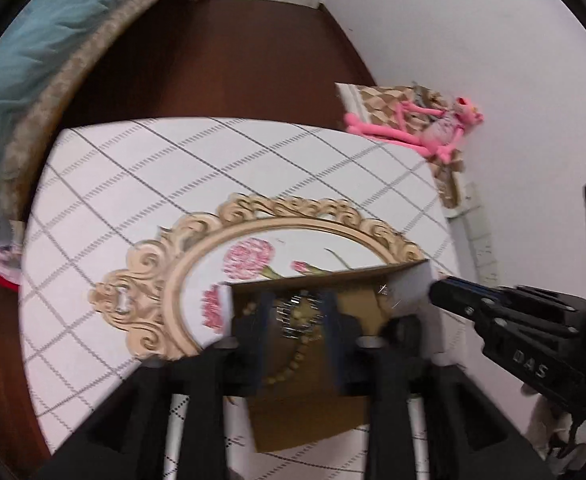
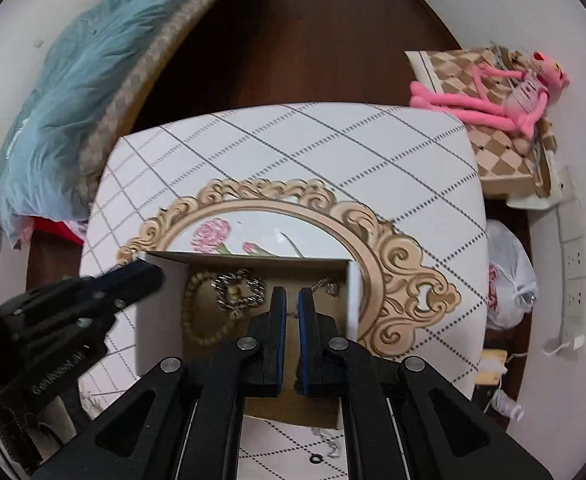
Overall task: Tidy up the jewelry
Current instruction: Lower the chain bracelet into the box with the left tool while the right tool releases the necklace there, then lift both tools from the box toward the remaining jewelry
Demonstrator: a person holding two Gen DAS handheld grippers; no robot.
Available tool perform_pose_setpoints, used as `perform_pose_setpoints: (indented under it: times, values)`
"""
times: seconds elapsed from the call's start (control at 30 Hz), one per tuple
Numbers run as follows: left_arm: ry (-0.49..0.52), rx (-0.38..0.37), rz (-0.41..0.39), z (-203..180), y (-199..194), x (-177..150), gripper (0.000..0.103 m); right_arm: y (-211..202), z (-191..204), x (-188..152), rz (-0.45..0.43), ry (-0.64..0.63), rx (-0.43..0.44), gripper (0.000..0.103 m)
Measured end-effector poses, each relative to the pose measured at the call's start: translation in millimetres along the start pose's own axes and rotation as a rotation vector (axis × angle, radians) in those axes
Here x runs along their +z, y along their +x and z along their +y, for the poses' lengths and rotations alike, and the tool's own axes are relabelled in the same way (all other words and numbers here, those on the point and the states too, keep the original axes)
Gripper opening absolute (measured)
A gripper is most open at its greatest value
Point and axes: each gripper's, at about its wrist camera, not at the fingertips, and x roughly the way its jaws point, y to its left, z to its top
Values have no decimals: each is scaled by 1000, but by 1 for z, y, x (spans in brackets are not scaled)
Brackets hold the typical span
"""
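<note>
A small cardboard box stands on an ornate oval tray on the table. Inside lie a tan bead bracelet, a silver chain bracelet and a small silver piece. My right gripper hovers over the box middle, jaws narrowly apart with nothing visibly between them. My left gripper is open above the box, with the beads and chain seen between its fingers. In the right wrist view the left gripper sits at the box's left wall.
The table wears a white cloth with a grey diamond grid. A thin chain and a small black ring lie on it near the box. A bed with blue bedding is at left, a pink plush on a checkered box at right.
</note>
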Motion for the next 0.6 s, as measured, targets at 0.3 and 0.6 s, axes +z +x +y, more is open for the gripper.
perform_pose_setpoints:
  times: [0.3,0.6]
  values:
    - [41,204,-113,3,-19,-12,100,-5,-2,-24,-57,-14,-146,93]
    - [25,273,-96,10,-8,-44,100,10,0,-57,-69,-9,-229,98]
